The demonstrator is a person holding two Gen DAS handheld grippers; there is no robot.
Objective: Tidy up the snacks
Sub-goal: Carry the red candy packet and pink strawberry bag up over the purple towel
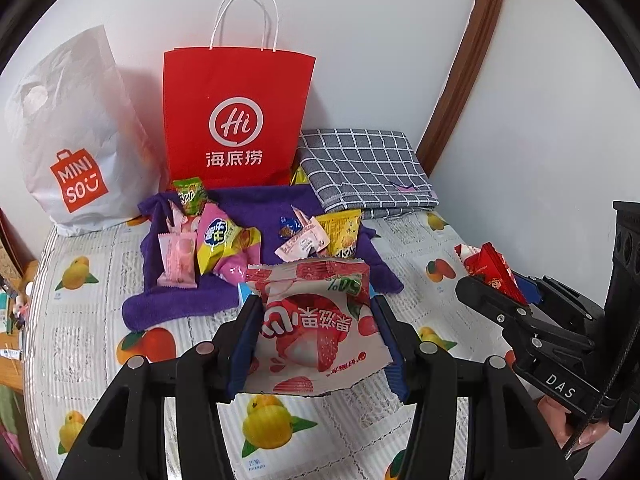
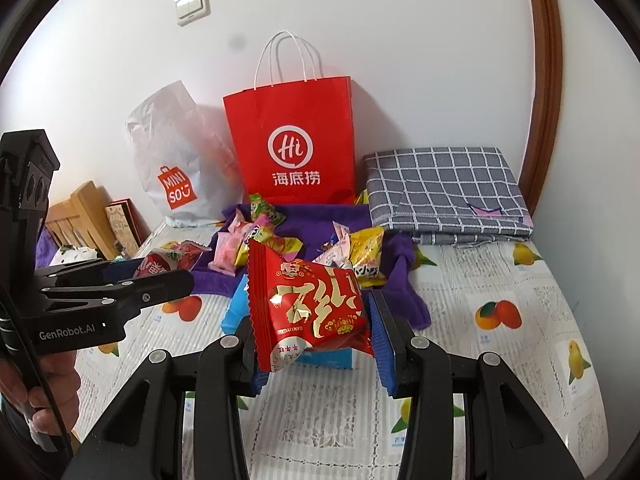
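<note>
My left gripper [image 1: 316, 336] is shut on a white-and-red lychee snack packet [image 1: 316, 320] and holds it above the bed. It also shows in the right wrist view [image 2: 160, 276] at the left. My right gripper [image 2: 316, 336] is shut on a red-and-gold snack packet [image 2: 312, 304]; in the left wrist view it shows at the right [image 1: 500, 284]. Several more snack packets [image 1: 216, 240] lie on a purple towel [image 1: 256, 216]. A red paper bag [image 1: 236, 120] and a white Miniso bag [image 1: 72, 140] stand behind against the wall.
A folded grey checked cloth [image 1: 364, 168] lies at the back right. The bed has a fruit-print cover [image 1: 80, 320]. A blue box [image 2: 236, 312] lies under my right gripper. Wooden furniture [image 2: 80, 216] stands at the left; a brown door frame [image 2: 544, 80] at the right.
</note>
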